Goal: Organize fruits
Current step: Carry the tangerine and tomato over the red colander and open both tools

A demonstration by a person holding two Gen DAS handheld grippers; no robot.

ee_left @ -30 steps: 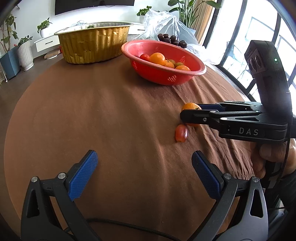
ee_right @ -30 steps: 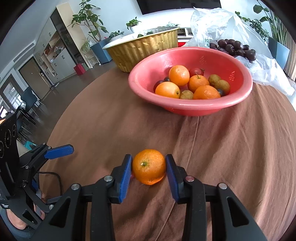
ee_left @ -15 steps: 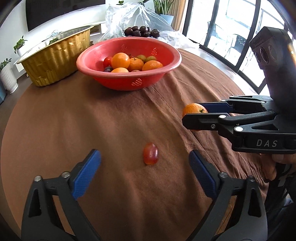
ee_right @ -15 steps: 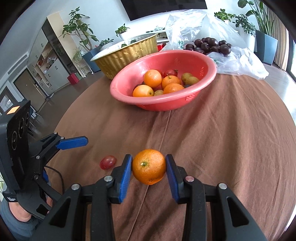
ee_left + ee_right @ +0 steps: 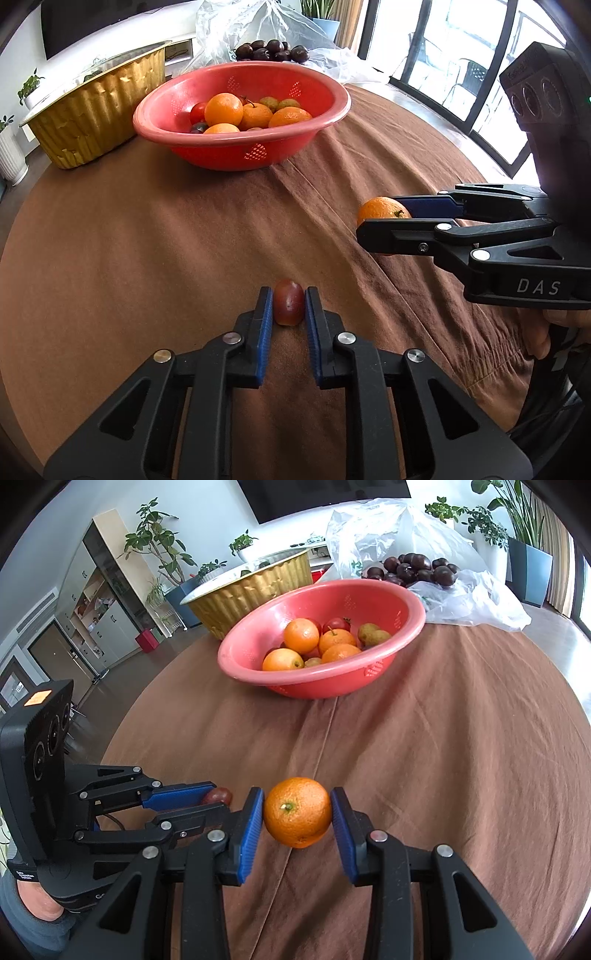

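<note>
My left gripper (image 5: 289,310) is shut on a small dark red fruit (image 5: 288,306) that rests on the brown tablecloth; it also shows in the right wrist view (image 5: 218,796). My right gripper (image 5: 297,814) is shut on an orange (image 5: 297,811) and holds it just above the cloth, to the right of the left gripper (image 5: 192,805). The orange (image 5: 382,211) and right gripper (image 5: 384,221) show in the left wrist view. A red basket (image 5: 332,107) with oranges, a tomato and small green fruits stands at the table's far side (image 5: 406,627).
A gold foil tub (image 5: 96,107) stands left of the basket. A clear plastic bag (image 5: 461,594) with dark plums (image 5: 417,570) lies behind it. The round table's edge (image 5: 576,701) drops off at the right, with windows beyond.
My left gripper moved forward over the red fruit and closed on it. My right gripper keeps hold of the orange and has drawn back a little from the basket.
</note>
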